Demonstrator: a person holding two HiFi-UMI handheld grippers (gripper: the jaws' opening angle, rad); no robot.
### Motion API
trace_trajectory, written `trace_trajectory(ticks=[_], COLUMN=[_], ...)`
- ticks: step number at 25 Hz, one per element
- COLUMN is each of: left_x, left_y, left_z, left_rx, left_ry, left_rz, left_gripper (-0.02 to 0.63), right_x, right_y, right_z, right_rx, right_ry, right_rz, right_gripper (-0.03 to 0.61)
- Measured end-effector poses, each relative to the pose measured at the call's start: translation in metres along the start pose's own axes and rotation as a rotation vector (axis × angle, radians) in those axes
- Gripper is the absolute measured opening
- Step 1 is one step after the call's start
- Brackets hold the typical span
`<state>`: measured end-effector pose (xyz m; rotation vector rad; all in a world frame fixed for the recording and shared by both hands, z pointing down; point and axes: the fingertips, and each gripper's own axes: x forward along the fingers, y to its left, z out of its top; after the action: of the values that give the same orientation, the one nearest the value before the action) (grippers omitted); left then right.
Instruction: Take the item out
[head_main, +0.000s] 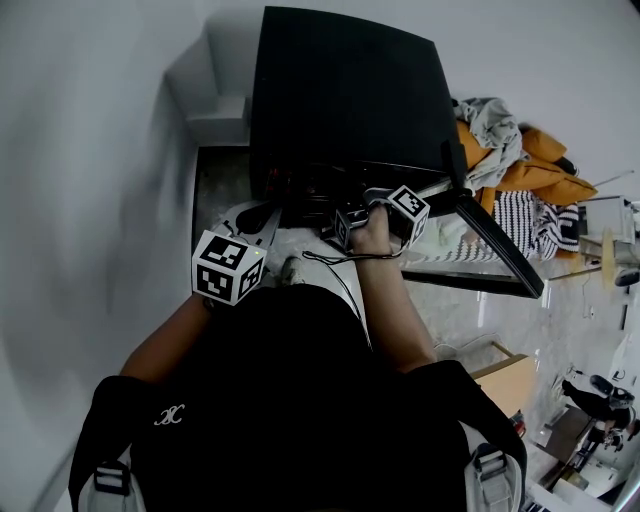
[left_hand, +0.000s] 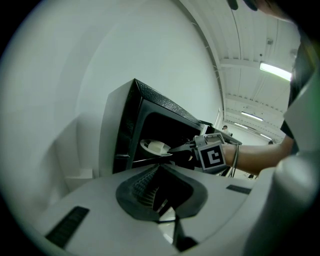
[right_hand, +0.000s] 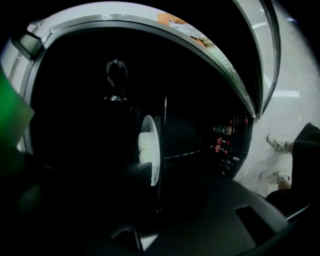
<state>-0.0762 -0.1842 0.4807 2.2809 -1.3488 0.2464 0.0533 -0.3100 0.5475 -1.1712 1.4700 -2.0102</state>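
Note:
A black oven (head_main: 340, 90) stands with its door (head_main: 495, 240) swung open to the right. In its dark cavity a white plate (left_hand: 152, 146) carries a pale round item (right_hand: 144, 145). My right gripper (left_hand: 172, 149) reaches into the opening and is shut on the plate's near rim (right_hand: 151, 170); the plate shows edge-on in the right gripper view. My left gripper (head_main: 252, 220) hangs outside the oven at its lower left. Its ridged pads (left_hand: 142, 187) sit close together with nothing between them.
A white wall (head_main: 90, 150) runs along the left. Orange and striped clothes (head_main: 530, 175) are piled to the right behind the door. A cardboard box (head_main: 510, 380) sits on the floor at the lower right. The person's shoes (right_hand: 277, 142) stand beside the oven front.

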Motion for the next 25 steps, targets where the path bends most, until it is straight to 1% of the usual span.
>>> trace_trajectory(ticks=[3, 7, 14, 15, 16, 18, 23, 25], left_x=[-0.001, -0.004, -0.003, -0.002, -0.002, -0.002, 0.0, 0.001], left_y=[0.002, 0.003, -0.003, -0.004, -0.005, -0.007, -0.009, -0.011], left_z=[-0.001, -0.002, -0.004, -0.004, -0.005, -0.006, -0.005, -0.005], left_rx=[-0.002, -0.005, 0.003, 0.004, 0.003, 0.003, 0.007, 0.009], left_ry=[0.001, 0.004, 0.008, 0.008, 0.008, 0.009, 0.01, 0.01], left_rz=[0.005, 0.008, -0.01, -0.012, -0.014, -0.018, -0.028, -0.033], left_gripper=[0.008, 0.008, 0.008, 0.008, 0.008, 0.008, 0.008, 0.008], right_x=[0.003, 0.004, 0.012, 0.012, 0.012, 0.01, 0.006, 0.003], right_y=[-0.003, -0.004, -0.002, -0.002, -0.001, 0.0, 0.004, 0.009], right_z=[0.003, 0.006, 0.007, 0.006, 0.006, 0.005, 0.005, 0.004], right_rx=[0.027, 0.077, 0.107, 0.108, 0.102, 0.087, 0.067, 0.06], right_ry=[-0.008, -0.022, -0.01, -0.005, -0.001, 0.005, 0.004, 0.007], right_rz=[-0.004, 0.014, 0.043, 0.049, 0.054, 0.063, 0.088, 0.112], right_gripper=[0.08, 0.078, 0.078, 0.075, 0.052, 0.028, 0.025, 0.023])
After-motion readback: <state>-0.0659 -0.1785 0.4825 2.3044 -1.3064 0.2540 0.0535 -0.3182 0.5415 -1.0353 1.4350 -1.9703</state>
